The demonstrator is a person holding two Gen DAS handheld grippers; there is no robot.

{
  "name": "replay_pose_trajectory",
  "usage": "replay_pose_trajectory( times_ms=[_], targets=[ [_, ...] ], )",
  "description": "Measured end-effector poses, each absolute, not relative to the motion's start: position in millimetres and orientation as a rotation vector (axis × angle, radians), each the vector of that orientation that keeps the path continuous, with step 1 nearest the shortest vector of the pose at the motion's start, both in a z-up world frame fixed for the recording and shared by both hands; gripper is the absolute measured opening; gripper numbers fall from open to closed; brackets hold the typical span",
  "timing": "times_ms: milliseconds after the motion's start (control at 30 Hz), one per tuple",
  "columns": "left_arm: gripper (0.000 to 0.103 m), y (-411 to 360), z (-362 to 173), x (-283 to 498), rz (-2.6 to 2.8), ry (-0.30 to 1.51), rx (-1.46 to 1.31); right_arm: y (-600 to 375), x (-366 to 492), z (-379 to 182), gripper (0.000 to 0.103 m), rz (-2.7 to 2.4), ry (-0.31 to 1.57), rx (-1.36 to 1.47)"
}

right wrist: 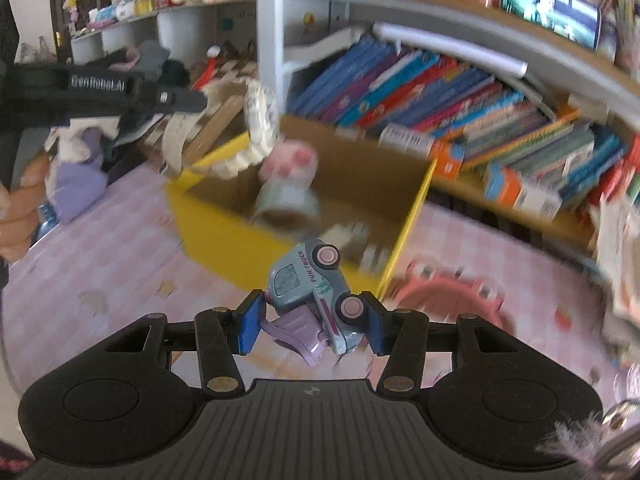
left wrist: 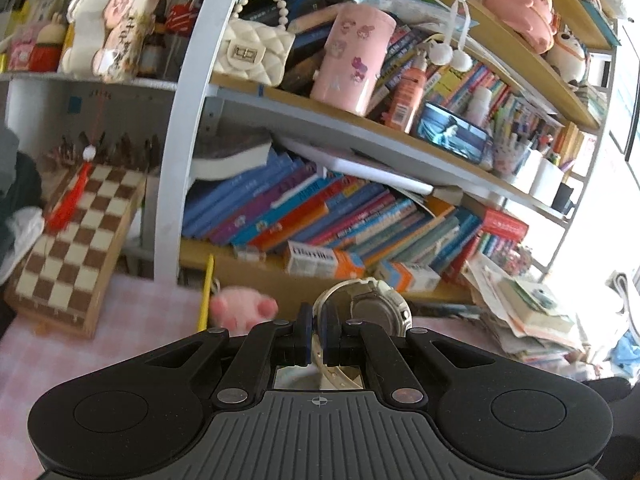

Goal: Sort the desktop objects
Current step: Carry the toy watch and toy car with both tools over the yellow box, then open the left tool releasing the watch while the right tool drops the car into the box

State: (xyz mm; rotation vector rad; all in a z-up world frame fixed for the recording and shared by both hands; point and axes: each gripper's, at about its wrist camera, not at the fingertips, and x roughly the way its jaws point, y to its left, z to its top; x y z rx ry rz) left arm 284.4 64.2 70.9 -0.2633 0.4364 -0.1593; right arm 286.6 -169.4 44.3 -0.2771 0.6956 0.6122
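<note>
Gripping a white wristwatch (left wrist: 374,312) by its strap, my left gripper (left wrist: 316,334) has its jaws drawn almost together, with only the thin band between the blue pads; the round case sticks up just past the fingertips with its metal back facing the left wrist camera. From the right wrist view the same watch (right wrist: 260,120) hangs from the left gripper (right wrist: 200,100) above the near left corner of a yellow cardboard box (right wrist: 224,232), though blur keeps me from saying whether it touches the rim. My right gripper (right wrist: 310,322) is closed partway on a pale blue toy truck (right wrist: 316,296) marked FUN TRUCK, held tipped on its side so that two pink wheels face up and to the right, with a lilac part of the toy hanging below the pads. The truck sits in the air just before the box's near wall. Inside the box a pink plush toy (right wrist: 290,162) rests on a roll of tape (right wrist: 286,204), both smeared by motion. The box stands on a pink checked tablecloth (right wrist: 100,272), near the back edge of the table, close under a shelf of books (right wrist: 440,92). A pink round item (right wrist: 452,292) lies on the cloth just right of the box. A chessboard (left wrist: 76,240) leans at the back left of the table.
</note>
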Motion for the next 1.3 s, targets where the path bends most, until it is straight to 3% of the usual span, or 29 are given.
replay_pose_trajectory(
  times_ms=[333, 700, 1100, 1167, 1233, 1300],
  targets=[
    [0.003, 49, 34, 349, -0.112, 0.572, -0.155, -139, 373, 51, 0.048, 0.619, 0.627, -0.332],
    [0.004, 24, 1, 375, -0.105, 0.713, -0.013, -88, 443, 16, 0.048, 0.616, 0.678, -0.417],
    [0.009, 18, -6, 383, -0.105, 0.715, 0.015, -67, 475, -18, 0.049, 0.618, 0.790, -0.456],
    [0.017, 19, -7, 384, -0.096, 0.714, 0.006, -67, 476, -20, 0.049, 0.615, 0.800, -0.455],
    [0.044, 20, -6, 384, -0.083, 0.706, 0.006, -67, 476, -20, 0.051, 0.614, 0.799, -0.451],
    [0.054, 21, -5, 382, -0.076, 0.691, 0.008, -68, 475, -18, 0.053, 0.613, 0.799, -0.443]
  ],
)
